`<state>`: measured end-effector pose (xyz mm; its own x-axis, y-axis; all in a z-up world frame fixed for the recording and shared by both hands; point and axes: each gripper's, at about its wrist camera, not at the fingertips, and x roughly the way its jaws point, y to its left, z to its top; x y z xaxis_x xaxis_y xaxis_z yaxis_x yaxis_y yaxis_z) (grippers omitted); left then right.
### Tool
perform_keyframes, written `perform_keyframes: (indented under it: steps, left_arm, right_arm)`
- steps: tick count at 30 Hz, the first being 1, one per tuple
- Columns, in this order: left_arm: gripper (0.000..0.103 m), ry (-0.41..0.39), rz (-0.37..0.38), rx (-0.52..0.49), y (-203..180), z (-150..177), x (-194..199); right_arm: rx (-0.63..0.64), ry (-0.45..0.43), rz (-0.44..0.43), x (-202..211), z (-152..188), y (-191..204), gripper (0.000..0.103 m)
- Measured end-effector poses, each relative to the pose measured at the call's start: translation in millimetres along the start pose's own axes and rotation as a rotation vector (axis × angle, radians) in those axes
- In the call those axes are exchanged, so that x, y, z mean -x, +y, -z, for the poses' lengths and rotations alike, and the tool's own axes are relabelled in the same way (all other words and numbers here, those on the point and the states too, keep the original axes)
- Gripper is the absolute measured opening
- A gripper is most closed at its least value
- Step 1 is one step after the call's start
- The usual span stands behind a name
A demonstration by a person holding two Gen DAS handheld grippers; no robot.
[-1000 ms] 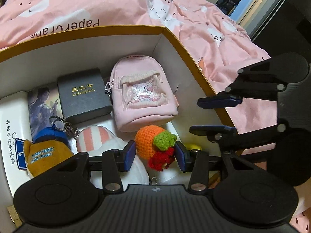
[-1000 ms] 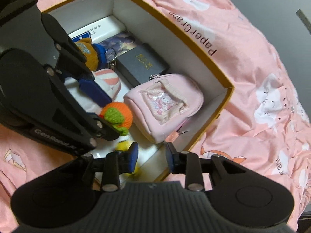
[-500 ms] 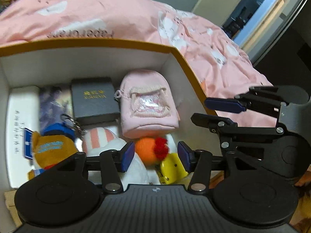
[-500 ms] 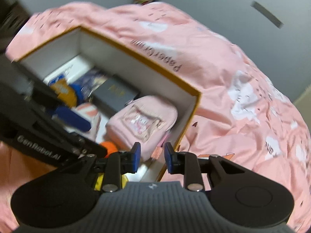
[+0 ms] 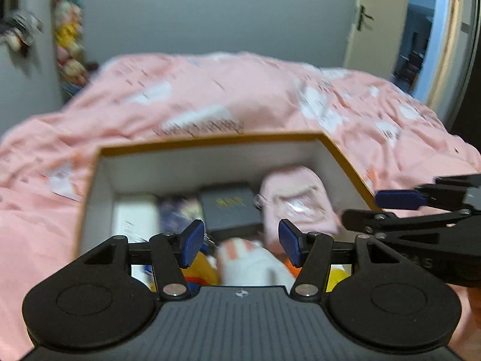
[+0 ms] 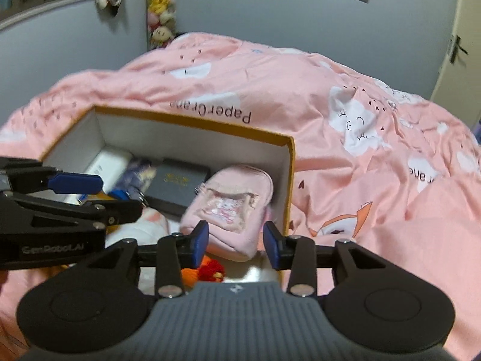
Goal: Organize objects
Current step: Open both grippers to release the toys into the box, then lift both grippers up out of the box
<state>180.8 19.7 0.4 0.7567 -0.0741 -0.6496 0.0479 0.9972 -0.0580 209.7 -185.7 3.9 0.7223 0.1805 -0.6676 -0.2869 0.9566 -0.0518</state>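
Both grippers have pulled back and up from the box since a second ago — views now take in the bed, far wall and door instead of looking straight down into the box, and the crochet toy that sat between the left pads is no longer there. Pink duvet [image 6: 360,180] covers the bed under everything. Orange-rimmed box [image 6: 288,180] sits on it, white inside, open top. Left gripper [image 5: 240,242] is at the box's near edge, jaws opening, nothing between the pads — only box contents seen past them. Right gripper [image 6: 235,242] is at the box's near right corner, jaws also opening, nothing gripped; its right pad lines up with the box's right wall, left pad over the interior. Each gripper shows side-on in the other's view. Inside the box: white flat carton [image 6: 105,162] along the left wall, pink mini backpack [image 6: 231,207] against the right wall, dark grey case [image 6: 180,180] with gold print just left of the backpack near the far wall, a printed card [image 6: 139,171] between case and carton. Nearer the box's front: striped white-and-pink plush [image 5: 249,258], a brown plush [image 5: 201,267] left of it, orange-and-red crochet toy [image 6: 207,272] in front of the backpack. A key ring [image 6: 141,195] lies by the case's near left corner. Left view is motion-blurred, so small detail there can't be told.
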Motion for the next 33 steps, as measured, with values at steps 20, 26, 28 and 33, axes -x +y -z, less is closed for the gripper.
perform_keyframes:
  steps: [20,26,28,33]
  left_arm:
    - [0.089,-0.109,-0.144,0.064,23.3,37.5,64.8]
    - [0.089,-0.079,-0.196,0.087,23.2,50.4,65.1]
    - [0.089,-0.065,-0.214,0.092,22.4,52.6,64.3]
    - [0.089,-0.051,-0.224,0.096,15.4,61.3,64.2]
  right_arm:
    - [-0.105,-0.176,-0.037,51.9,41.8,31.4,0.085]
    - [-0.110,-0.179,-0.001,50.5,53.6,29.2,0.087]
    - [-0.118,-0.178,-0.001,49.9,57.4,28.6,0.088]
    - [-0.107,-0.184,0.004,50.4,65.4,32.1,0.090]
